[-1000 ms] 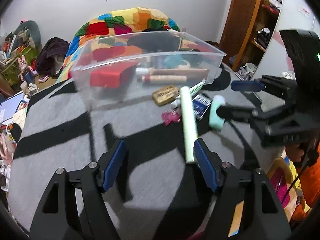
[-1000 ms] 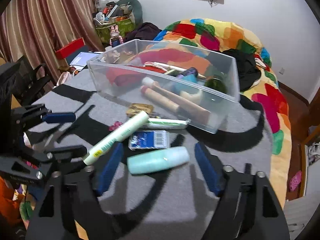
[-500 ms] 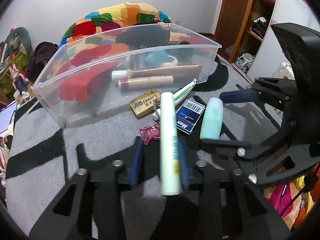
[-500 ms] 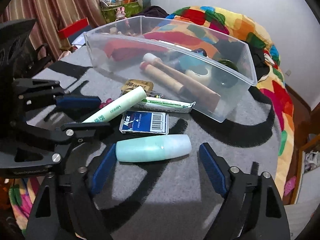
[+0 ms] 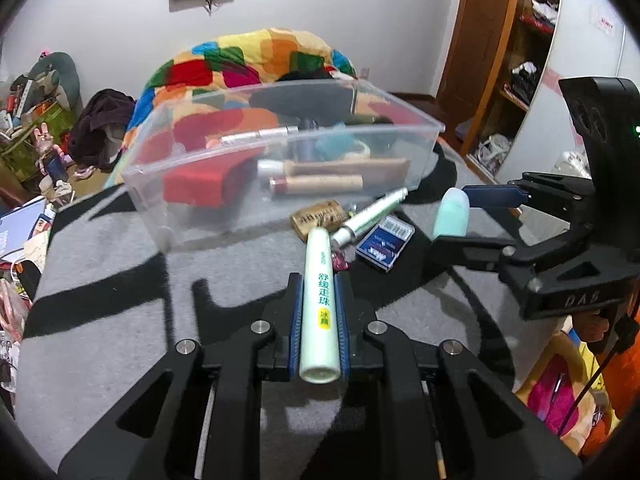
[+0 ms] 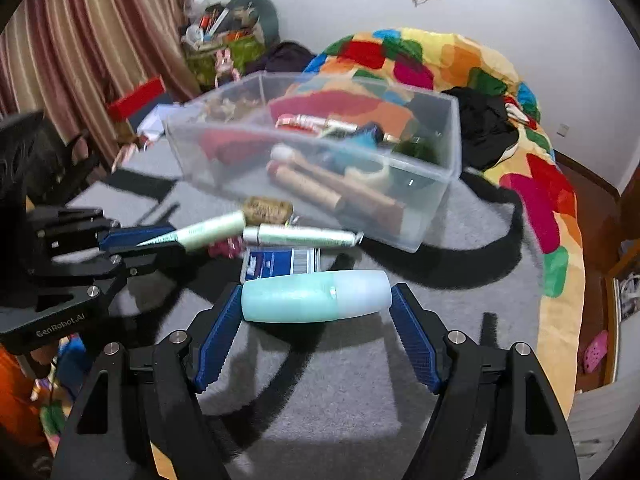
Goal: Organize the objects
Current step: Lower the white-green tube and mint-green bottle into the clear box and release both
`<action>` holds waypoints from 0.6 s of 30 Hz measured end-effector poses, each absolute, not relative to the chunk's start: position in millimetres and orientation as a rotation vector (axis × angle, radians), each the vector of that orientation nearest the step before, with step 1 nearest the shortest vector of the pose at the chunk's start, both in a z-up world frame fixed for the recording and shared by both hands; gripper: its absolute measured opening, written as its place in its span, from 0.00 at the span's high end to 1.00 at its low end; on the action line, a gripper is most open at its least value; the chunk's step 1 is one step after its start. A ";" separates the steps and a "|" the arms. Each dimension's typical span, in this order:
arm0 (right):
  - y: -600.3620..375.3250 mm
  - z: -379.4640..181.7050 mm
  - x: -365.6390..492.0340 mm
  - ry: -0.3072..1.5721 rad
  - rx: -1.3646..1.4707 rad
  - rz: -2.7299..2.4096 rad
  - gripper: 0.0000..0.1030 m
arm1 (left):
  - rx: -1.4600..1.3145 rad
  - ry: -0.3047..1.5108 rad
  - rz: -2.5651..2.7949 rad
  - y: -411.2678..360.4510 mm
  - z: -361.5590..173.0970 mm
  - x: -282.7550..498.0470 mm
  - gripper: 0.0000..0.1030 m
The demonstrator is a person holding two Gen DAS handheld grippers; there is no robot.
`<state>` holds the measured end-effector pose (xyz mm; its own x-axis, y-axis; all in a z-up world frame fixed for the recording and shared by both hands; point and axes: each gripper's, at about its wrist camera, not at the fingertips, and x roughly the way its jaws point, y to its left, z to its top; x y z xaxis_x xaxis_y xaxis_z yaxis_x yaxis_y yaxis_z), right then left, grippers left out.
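left wrist view: the left gripper (image 5: 319, 280) is clamped on a pale green tube (image 5: 319, 300), both blue pads pressed to its sides; the tube runs lengthwise between them, its open end toward the camera and its far end pointing to 12 o'clock. the printed characters on it are legible, the smaller print is not. at 12 o'clock stands the clear plastic bin (image 5: 416, 148) on a grey and black cloth (image 5: 100, 288); its contents show only through the hazy wall: a red block, two tan cylinders, a silvery tube, darker items that cannot be identified. just in front of the bin lie a tan eraser (image 5: 320, 216) with blurred lettering, a thin white-green tube (image 5: 374, 214) and a blue card box (image 5: 385, 243); a small pink item beside the held tube is mostly hidden.

right wrist view: the right gripper (image 6: 316, 320) brackets a mint roll-on bottle (image 6: 316, 297) lying crosswise. its jaws are closing; the left pad sits against the bottle's end and the right pad meets or nearly meets the cap, and firm contact cannot be told. the bottle covers the near edge of the blue card box. the left gripper enters at 9 o'clock with the pale green tube, motion-blurred. the bin sits at 12 o'clock, blurred. a multicoloured quilt (image 6: 440, 60) lies beyond at 1 o'clock, cut off by the frame's dark rim.
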<state>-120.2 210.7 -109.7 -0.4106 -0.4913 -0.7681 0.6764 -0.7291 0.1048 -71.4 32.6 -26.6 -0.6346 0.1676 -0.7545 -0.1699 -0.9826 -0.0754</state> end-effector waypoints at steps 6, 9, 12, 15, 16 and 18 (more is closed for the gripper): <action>213.9 -86.5 -120.0 0.220 1.015 -2.193 0.31 | -1.175 -0.016 2.717 25.5 -8.4 -67.9 0.86; 213.5 -76.7 -119.6 0.201 0.986 -2.209 0.31 | -1.135 -0.025 2.734 22.6 1.9 -65.6 0.86; 212.2 -68.4 -121.2 0.180 0.963 -2.222 0.31 | -1.090 -0.048 2.745 19.9 14.0 -64.3 0.86; 210.2 -60.2 -125.4 0.151 0.944 -2.237 0.31 | -1.044 -0.073 2.758 15.9 25.9 -63.7 0.86; 208.4 -57.0 -128.5 0.138 0.937 -2.245 0.31 | -1.029 -0.077 2.765 15.1 29.5 -63.8 0.86; 205.7 -54.6 -134.3 0.123 0.933 -2.256 0.31 | -1.008 -0.082 2.787 13.4 35.5 -66.6 0.86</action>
